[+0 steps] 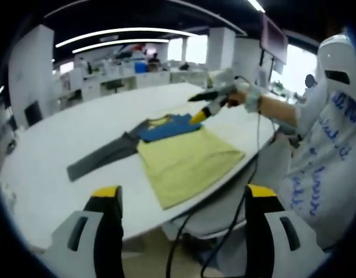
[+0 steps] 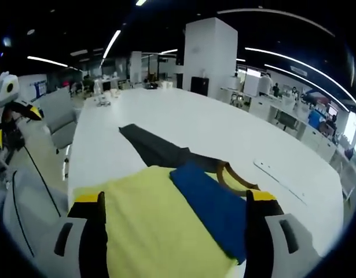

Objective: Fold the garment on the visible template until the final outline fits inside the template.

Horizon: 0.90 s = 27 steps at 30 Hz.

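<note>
Yellow cloth (image 1: 186,165) covers the near part of a white table (image 1: 79,133) in the left gripper view, lying flat close to the table's edge. At its far edge lies a blue garment (image 1: 166,127) with a yellow collar, and one grey sleeve (image 1: 99,156) stretches away from it across the bare tabletop. The left gripper (image 1: 186,200) is held back off the table's edge, its yellow-tipped jaws spread wide and holding nothing. Across the table the right gripper (image 1: 215,99) hangs in the air above the far side of the garment, held by a person's hand (image 1: 250,99); a white sleeve with blue writing (image 1: 325,156) shows to the right. In the right gripper view the right gripper (image 2: 175,202) has its jaws spread, nothing between them, over the yellow cloth (image 2: 149,226). A folded blue part (image 2: 215,205) lies on that cloth, with the dark sleeve (image 2: 151,147) running out beyond it across the table (image 2: 224,127).
</note>
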Motion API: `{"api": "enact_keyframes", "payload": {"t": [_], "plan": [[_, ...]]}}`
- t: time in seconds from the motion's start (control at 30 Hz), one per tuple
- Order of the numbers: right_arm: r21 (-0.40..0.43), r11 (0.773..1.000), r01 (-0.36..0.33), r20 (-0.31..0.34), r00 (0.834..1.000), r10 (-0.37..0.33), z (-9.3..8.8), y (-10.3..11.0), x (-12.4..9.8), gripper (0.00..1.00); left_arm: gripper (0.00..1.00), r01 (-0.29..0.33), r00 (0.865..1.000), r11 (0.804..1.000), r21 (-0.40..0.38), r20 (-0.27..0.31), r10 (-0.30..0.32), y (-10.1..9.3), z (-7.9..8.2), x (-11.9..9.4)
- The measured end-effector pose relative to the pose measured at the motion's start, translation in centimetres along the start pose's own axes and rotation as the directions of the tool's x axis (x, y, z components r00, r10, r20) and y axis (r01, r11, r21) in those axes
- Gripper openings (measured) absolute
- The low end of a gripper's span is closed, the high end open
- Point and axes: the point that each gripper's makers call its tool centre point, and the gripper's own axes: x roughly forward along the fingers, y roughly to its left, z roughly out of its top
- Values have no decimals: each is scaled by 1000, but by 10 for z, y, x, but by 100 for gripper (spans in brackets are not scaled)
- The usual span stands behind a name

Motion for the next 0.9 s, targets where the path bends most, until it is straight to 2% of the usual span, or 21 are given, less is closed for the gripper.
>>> {"api": "enact_keyframes", "payload": {"t": [0.47, 0.6, 0.9], "plan": [[-18, 1000, 9, 14, 1000, -9, 2, 10, -23, 100, 83, 12, 1000, 1000, 11, -5, -12, -6, -1, -1], [17, 1000, 11, 47, 999, -12, 3, 13, -33, 100, 84, 15, 1000, 1000, 17, -3, -15, -7, 1, 0], [28, 999, 24, 57, 998, -26, -3, 21, -52, 100, 84, 26, 1000, 999, 20, -8, -25, -13, 1, 2]]}}
